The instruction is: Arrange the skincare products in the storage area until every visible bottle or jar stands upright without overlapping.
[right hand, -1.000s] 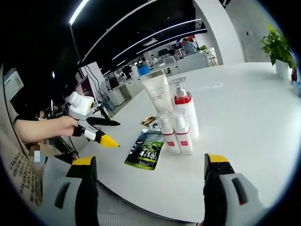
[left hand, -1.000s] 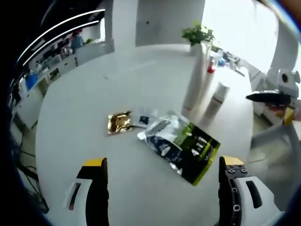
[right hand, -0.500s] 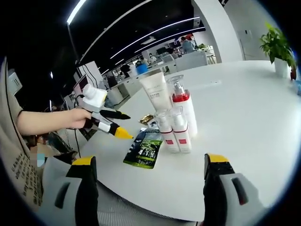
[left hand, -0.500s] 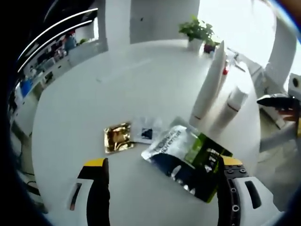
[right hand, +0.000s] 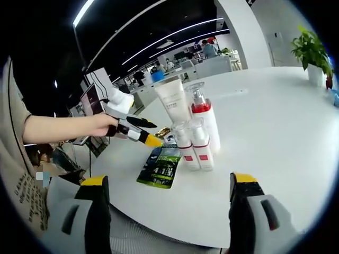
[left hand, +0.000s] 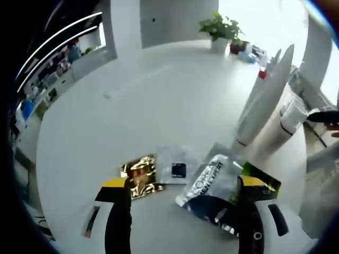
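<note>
Skincare group, standing on the white round table (right hand: 275,132):
- White tube (right hand: 171,100), upright on its cap, at the far left of the cluster; in the left gripper view it leans as a tall white cone (left hand: 263,98).
- Pump bottle with red collar (right hand: 203,119), upright, just right of the tube.
- Two small clear-capped bottles (right hand: 194,148) with red labels, upright, side by side and touching, nearest the right gripper's camera, in front of the pump bottle.

Flat items, lying on the table left of the cluster:
- Dark sachet with green edge (left hand: 225,188), lettered, lying flat, part of it hidden behind the left gripper's right jaw; in the right gripper view (right hand: 159,166) it lies just beside the small bottles.
- Small clear sachet with dark square (left hand: 176,169), between the dark sachet and the gold one.
- Gold sachet (left hand: 140,173), flat, touching or just under the left jaw tip.

Grippers:
- Left gripper (left hand: 183,193): jaws spread wide, low over the three sachets, pinching nothing. In the right gripper view it is held in a hand (right hand: 103,126), its yellow tip above the dark sachet.
- Right gripper (right hand: 169,188): jaws spread wide, empty, near the table edge, well apart from the bottles.

Surroundings: potted plant (left hand: 220,29) at the far table edge; office desks and ceiling light strips beyond.
</note>
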A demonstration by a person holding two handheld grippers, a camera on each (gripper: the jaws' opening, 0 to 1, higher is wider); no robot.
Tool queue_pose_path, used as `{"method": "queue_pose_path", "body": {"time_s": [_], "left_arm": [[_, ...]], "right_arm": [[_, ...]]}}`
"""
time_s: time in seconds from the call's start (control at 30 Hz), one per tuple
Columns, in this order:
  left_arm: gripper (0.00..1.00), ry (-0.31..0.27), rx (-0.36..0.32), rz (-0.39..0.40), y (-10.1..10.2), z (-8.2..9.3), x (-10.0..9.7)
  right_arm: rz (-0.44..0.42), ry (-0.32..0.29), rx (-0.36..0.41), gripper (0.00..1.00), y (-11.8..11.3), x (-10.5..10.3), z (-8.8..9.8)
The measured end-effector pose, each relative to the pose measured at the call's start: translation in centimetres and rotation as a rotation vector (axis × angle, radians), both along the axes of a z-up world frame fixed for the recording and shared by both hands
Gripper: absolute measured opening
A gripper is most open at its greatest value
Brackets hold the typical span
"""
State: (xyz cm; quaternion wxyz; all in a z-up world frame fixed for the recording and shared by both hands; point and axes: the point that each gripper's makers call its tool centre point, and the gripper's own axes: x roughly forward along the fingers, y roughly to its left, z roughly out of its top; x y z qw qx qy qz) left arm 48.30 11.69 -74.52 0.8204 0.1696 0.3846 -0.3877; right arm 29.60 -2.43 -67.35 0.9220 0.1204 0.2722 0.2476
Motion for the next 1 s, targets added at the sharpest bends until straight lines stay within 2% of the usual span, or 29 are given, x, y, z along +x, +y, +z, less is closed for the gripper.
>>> {"method": "queue_pose_path", "body": {"time_s": [0.33,0.57,1.0], "left_arm": [[0.64,-0.012,0.027,-0.020,-1.0,-1.2,1.9],[0.55,-0.006,0.039,-0.044,-1.9,-2.1,2.2],[0.41,-0.035,0.073,-0.052,-2.5,-2.8,3.0]], "right_arm": [[-0.034,-0.001,0.003,0.94,-0.5,0.2,0.0],[-0.044,0.002,0.002,0.94,-0.7,0.3,0.0],[-0.080,0.003,0.010,0.93,-1.2,0.5,0.0]]}}
